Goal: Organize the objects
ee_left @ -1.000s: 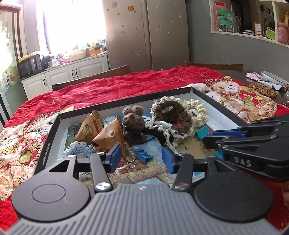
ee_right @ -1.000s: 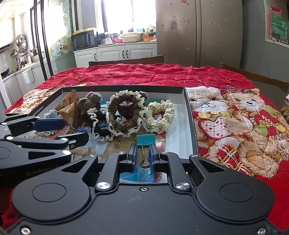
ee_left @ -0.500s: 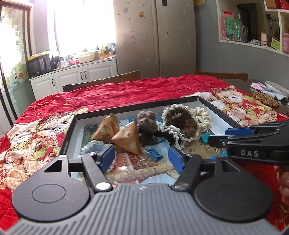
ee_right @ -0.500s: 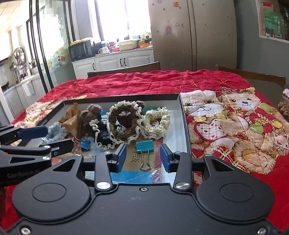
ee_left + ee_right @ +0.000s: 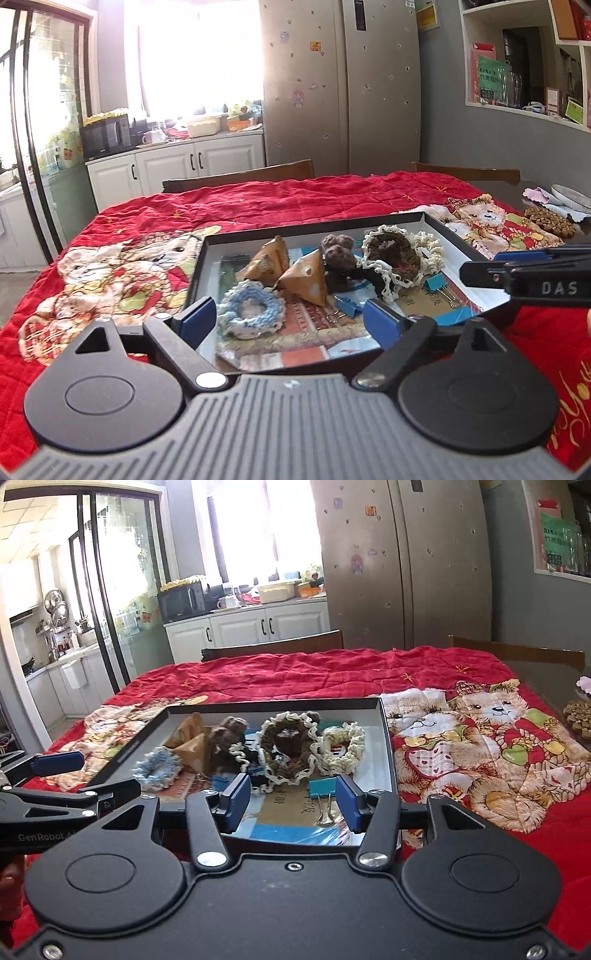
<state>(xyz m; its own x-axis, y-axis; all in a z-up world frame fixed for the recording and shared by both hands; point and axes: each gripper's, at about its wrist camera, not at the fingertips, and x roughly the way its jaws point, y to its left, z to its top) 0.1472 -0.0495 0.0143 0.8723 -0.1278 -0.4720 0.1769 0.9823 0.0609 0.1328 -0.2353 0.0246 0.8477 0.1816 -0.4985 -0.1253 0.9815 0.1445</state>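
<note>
While both grippers hang above the near edge of the shallow black tray with white inner walls (image 5: 386, 738), the right gripper (image 5: 291, 805) has just been opening its blue-padded fingers, which now stand apart with nothing pressed between them, the teal binder clip (image 5: 320, 788) lying free on the tray floor ahead. The left gripper (image 5: 286, 321) has likewise been opening and stands wide and empty over the pale blue crocheted ring (image 5: 251, 314). Backing off cleanly seems wise, minding the tray's raised rim and the other gripper close alongside; the red quilted cover (image 5: 295, 672) on the table beyond offers open room.
</note>
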